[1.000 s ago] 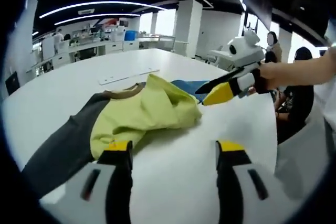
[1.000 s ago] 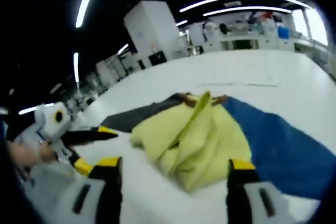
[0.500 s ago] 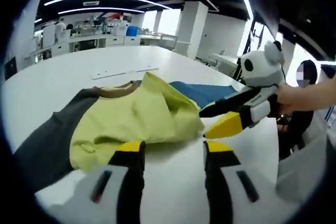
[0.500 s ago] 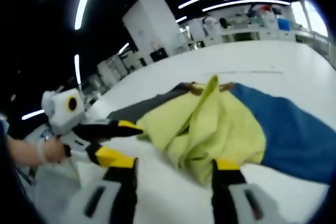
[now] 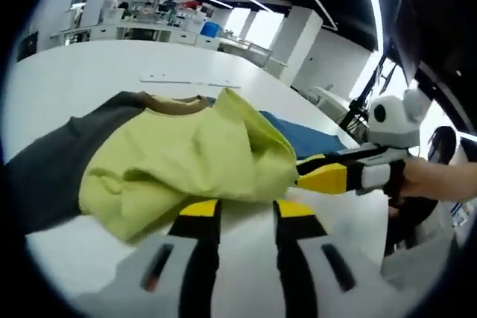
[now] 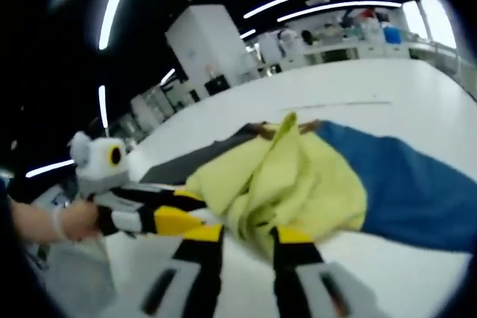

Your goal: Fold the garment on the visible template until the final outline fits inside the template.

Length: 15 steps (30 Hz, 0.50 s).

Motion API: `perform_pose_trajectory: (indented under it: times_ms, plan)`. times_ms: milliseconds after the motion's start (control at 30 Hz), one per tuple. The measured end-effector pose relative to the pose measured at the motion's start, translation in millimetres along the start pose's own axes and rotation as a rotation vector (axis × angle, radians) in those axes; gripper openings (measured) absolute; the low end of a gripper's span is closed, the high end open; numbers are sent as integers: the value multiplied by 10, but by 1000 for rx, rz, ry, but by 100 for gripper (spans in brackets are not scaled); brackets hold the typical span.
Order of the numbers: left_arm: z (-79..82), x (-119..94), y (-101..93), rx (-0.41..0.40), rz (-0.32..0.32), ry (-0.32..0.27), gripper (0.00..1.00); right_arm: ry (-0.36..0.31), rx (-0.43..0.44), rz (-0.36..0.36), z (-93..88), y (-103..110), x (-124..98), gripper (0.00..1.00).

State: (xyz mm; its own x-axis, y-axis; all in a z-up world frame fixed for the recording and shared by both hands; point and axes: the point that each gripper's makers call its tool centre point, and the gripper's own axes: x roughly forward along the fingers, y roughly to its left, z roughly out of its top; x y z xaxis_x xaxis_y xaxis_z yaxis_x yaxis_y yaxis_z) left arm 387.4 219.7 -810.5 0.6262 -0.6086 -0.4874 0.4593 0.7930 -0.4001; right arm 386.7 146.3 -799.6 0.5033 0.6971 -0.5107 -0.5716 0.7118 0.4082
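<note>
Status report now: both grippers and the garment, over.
Left gripper and right gripper at garment's near edge, grip unconfirmed. Garment bunched on white table. Nothing in the way.

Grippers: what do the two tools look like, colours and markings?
Both match. Left tool and right tool: black jaws with yellow tips on white bodies carrying dark slots. From the side, each has a white panda-like housing with black ears. No cables or sleeves visible.

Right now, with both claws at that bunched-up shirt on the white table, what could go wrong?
The garment lies bunched, so a claw may catch several layers and drag the whole heap. The left claw and right claw are close together and might bump. The blue part stays spread, so the outline could end uneven.
</note>
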Motion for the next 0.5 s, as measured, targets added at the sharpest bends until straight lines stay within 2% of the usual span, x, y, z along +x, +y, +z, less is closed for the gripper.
perform_pose_trajectory:
  times_ms: [67, 167, 333, 367, 500]
  plan:
    - [-11, -3, -14, -19, 1, 0, 23, -13, -9, -9, 13, -17, -27, 19]
    - [-4, 5, -20, -33, 0, -6, 22, -20, 38, 10, 6, 11, -28, 17]
    - [28, 15, -20, -53, 3, -18, 20, -16, 11, 4, -10, 35, -29, 16]
    - [32, 24, -14, -61, 2, -19, 19, -9, 38, 21, -32, 46, 3, 16]
    - [30, 45, -3, -75, 2, -20, 17, 20, 37, 17, -122, 40, 88, 15]
